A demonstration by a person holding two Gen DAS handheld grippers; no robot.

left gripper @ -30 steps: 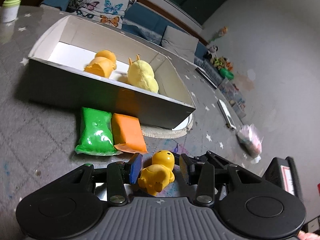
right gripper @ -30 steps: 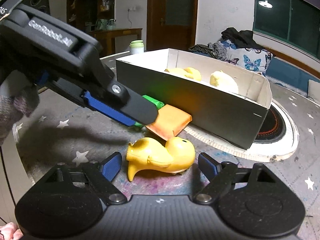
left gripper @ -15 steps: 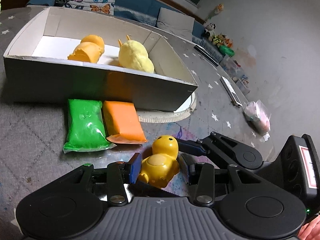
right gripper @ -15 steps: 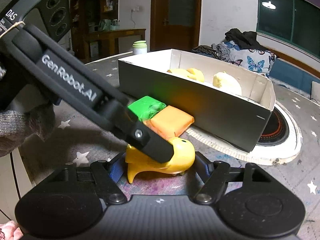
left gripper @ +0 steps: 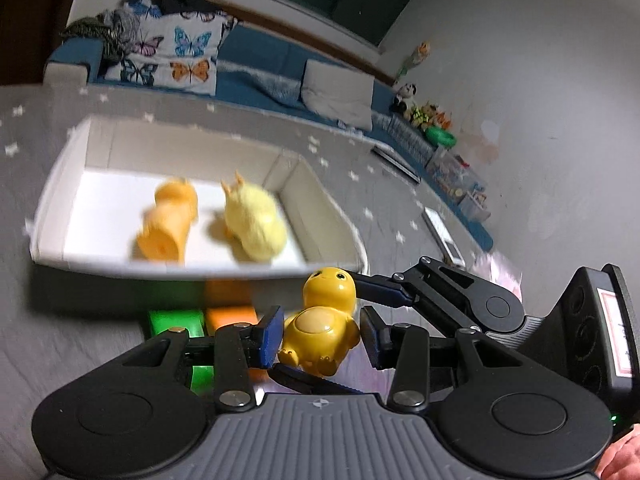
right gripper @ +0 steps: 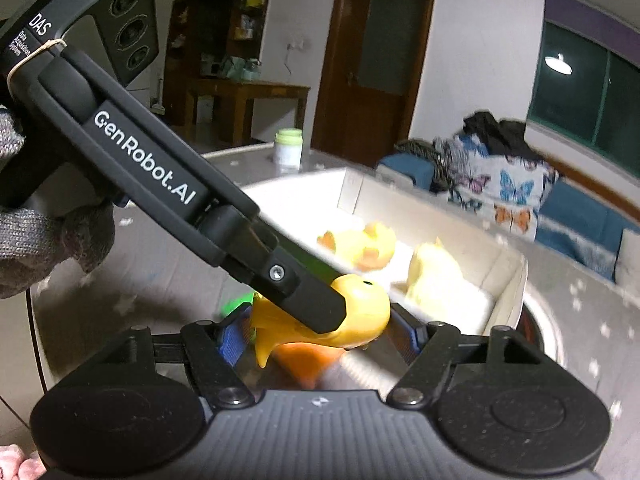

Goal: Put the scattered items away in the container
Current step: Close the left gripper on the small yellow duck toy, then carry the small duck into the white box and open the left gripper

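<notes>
Duck between both tools; only left view shows its face.

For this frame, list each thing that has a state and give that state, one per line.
yellow duck toy: lifted, gripped from both sides by both grippers.
left gripper: shut on the duck's body.
right gripper: shut on the duck.
white box: open-topped, holding two toys.
orange toy: in the box, lying on its side.
pale yellow plush toy: in the box.
green packet: outside the box.
orange packet: outside, beside the green one.
</notes>
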